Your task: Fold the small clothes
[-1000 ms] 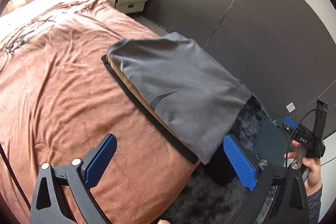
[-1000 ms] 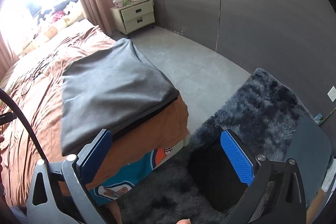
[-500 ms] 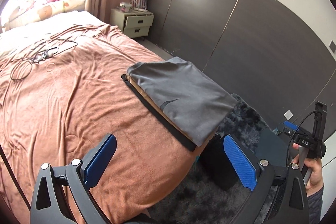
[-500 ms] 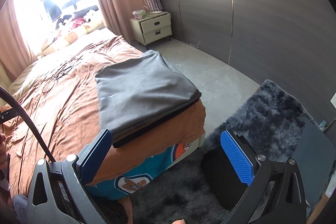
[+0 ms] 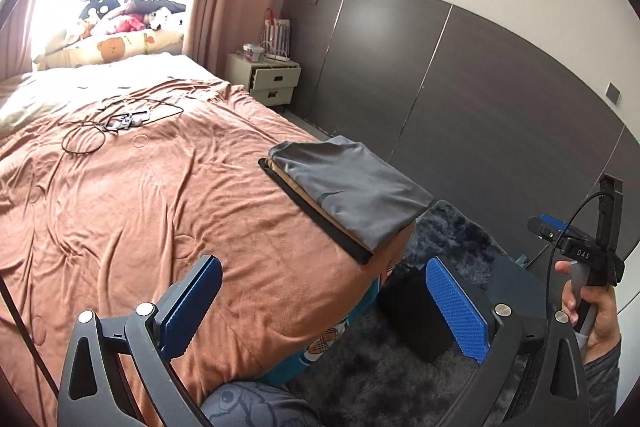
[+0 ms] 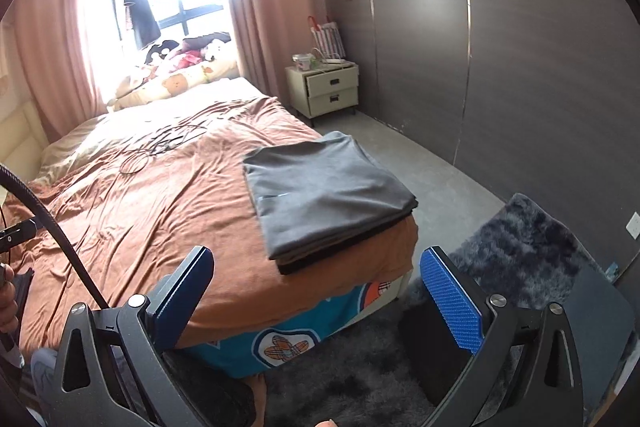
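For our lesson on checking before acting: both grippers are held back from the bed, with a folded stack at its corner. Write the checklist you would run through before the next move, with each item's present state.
1. Left gripper open and holding nothing: ok.
2. Right gripper open and holding nothing: ok.
3. Grey top lies folded flat on the stack: ok.
4. Stack sits fully on the bed, close to its corner edge: ok, though near.
5. Another garment waiting to be folded: cannot tell; none shows on the blanket.
6. Loose cables lie apart from the stack: ok.
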A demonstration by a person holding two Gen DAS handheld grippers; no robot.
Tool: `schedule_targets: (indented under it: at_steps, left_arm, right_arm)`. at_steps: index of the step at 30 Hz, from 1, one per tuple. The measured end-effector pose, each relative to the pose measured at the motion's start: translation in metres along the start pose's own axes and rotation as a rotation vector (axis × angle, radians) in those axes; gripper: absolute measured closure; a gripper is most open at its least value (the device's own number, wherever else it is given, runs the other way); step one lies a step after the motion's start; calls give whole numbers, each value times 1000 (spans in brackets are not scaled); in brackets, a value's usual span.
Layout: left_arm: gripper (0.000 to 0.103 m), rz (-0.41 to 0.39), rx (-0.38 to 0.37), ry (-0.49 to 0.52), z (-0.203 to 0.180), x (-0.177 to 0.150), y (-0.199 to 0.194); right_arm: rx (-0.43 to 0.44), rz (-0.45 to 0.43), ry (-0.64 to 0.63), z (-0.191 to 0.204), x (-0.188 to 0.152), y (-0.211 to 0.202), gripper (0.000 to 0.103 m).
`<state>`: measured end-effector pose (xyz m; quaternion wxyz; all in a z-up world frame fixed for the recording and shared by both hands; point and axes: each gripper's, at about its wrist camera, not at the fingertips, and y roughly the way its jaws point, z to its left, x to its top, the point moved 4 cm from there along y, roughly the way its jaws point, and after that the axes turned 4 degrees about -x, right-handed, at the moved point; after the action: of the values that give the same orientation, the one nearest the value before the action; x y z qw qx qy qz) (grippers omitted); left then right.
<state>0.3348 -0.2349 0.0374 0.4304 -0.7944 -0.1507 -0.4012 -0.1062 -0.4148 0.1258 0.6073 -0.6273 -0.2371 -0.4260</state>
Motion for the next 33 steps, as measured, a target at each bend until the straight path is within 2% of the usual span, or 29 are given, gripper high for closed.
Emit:
schedule_targets:
  at_steps: [8,16,21,33]
  left_arm:
    - [1,-59,33,8,-7,-36,-56]
    - [0,-146,72,25,-19,-71,-108]
    - [0,-155,149,60,-24,-97,-131]
    - [0,-219,246,75,-29,-157,-182]
  right_arm:
    - [46,-47,-32,17,-30,-45,0]
    - [48,-111,-67,37,-64,-73,0]
    - [74,-120,-68,43,-81,-84,0]
    - [112,-133,-101,66,-124,-116,0]
